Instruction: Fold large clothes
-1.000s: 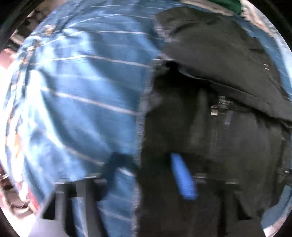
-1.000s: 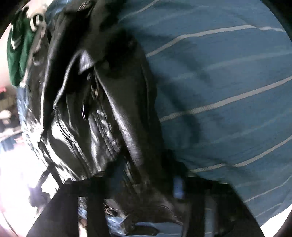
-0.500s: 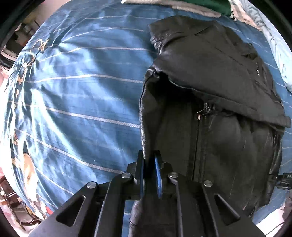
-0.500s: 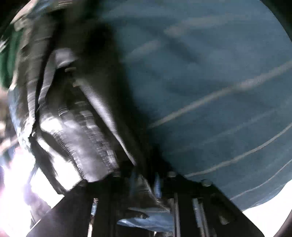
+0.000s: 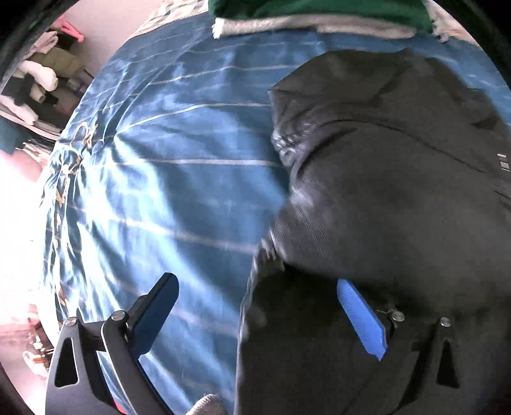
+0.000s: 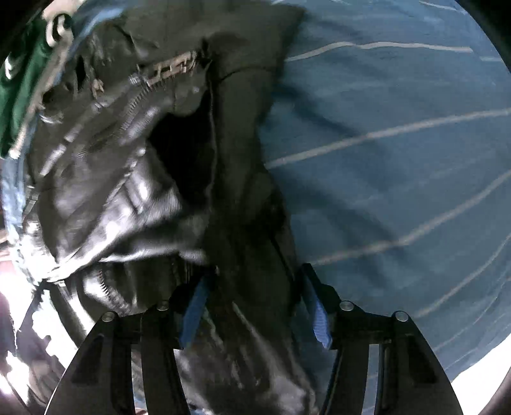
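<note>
A black leather jacket (image 5: pixel 383 207) lies folded on a blue striped bedspread (image 5: pixel 175 191). My left gripper (image 5: pixel 258 306) hangs over the jacket's left edge with its jaws opening wide. One finger is over the bedspread, the blue pad (image 5: pixel 361 319) is over the leather, and nothing is gripped. In the right wrist view the jacket (image 6: pixel 134 198) shows its zipper and fills the left half. My right gripper (image 6: pixel 255 303) is opening too. A fold of the jacket's right edge lies loose between its blue pads (image 6: pixel 316 313).
A green garment with a grey hem (image 5: pixel 319 9) lies at the far side of the bed, also visible as a green patch (image 6: pixel 16 86). Shelves with piled clothes (image 5: pixel 38 79) stand beyond the bed's left edge. Bare bedspread (image 6: pixel 399 159) stretches right of the jacket.
Half a second ago my left gripper was shut on the jacket's edge; now its jaws stand wide apart and the leather is let go. The right gripper's jaws have also parted.
</note>
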Action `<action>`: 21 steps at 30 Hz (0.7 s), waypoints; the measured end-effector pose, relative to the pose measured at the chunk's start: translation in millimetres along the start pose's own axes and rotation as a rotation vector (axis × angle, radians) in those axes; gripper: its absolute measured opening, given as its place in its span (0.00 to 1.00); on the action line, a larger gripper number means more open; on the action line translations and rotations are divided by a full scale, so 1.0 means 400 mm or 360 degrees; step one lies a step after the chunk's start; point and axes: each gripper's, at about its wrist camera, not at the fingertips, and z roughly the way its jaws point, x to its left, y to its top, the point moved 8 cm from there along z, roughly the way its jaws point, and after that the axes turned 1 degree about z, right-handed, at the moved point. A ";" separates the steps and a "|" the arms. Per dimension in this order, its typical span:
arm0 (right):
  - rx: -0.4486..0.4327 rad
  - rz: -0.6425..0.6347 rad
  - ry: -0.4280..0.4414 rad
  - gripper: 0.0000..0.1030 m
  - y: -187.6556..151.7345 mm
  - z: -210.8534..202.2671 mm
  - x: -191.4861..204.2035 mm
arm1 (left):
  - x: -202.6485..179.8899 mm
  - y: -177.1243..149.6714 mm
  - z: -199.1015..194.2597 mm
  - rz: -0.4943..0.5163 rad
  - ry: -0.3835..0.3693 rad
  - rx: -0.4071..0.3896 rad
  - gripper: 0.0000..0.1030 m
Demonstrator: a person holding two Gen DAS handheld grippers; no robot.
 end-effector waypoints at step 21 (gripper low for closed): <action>-0.0239 0.0597 0.0462 0.45 0.021 -0.287 -0.019 | 0.097 -0.083 0.024 -0.0258 -0.0317 0.0040 1.00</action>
